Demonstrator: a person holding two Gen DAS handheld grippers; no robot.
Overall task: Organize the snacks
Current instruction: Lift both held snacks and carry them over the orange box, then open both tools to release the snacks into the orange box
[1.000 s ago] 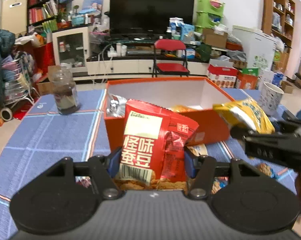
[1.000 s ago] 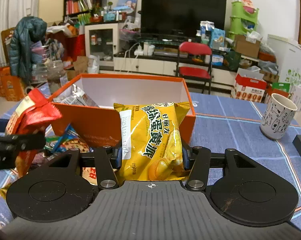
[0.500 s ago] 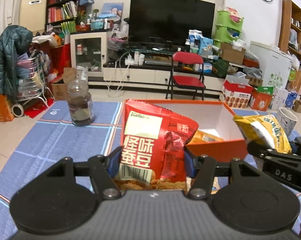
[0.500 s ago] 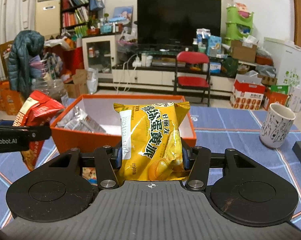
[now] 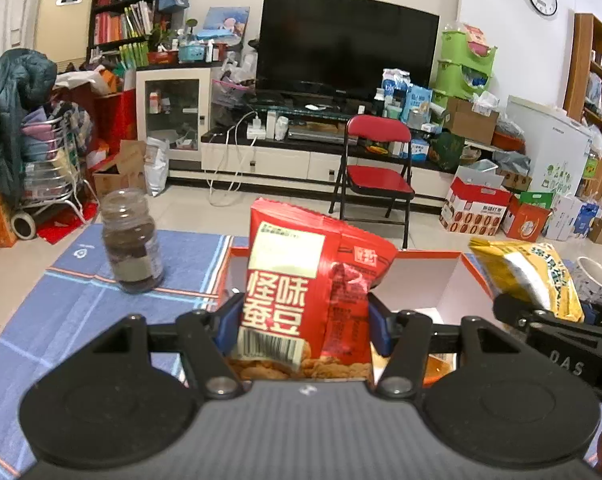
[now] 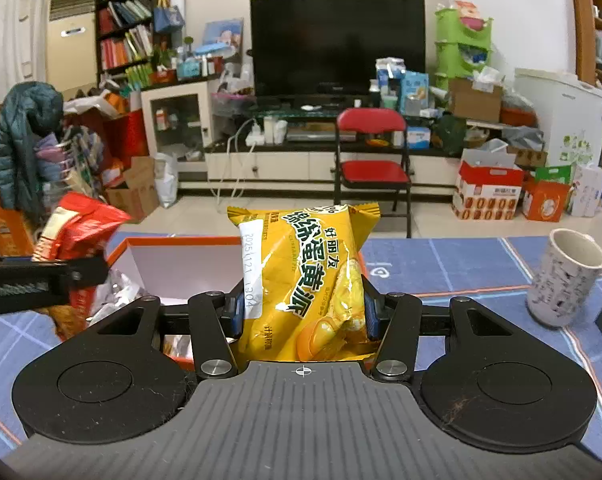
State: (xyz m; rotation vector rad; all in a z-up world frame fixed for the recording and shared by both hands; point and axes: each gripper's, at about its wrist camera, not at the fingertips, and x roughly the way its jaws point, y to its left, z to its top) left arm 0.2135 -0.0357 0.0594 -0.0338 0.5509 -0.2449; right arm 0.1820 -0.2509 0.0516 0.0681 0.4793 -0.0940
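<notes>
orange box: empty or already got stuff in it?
Not empty. In the right wrist view, silvery packets lie inside the orange box at its left side. The rest of its floor is hidden.

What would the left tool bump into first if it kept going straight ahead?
Probably the orange box: the left tool, clamping the red snack bag, points over its open top toward the far wall, though depth is unclear.

Even, bright indoor light fills both views with only soft shadows — the fisheye bends the bookshelf [image 5: 597, 80] and air conditioner [image 5: 63, 12] at the edges, corners go black, the television [image 6: 337, 44] shows faint glare, and the red snack bag [image 6: 77, 228] is motion-blurred.
</notes>
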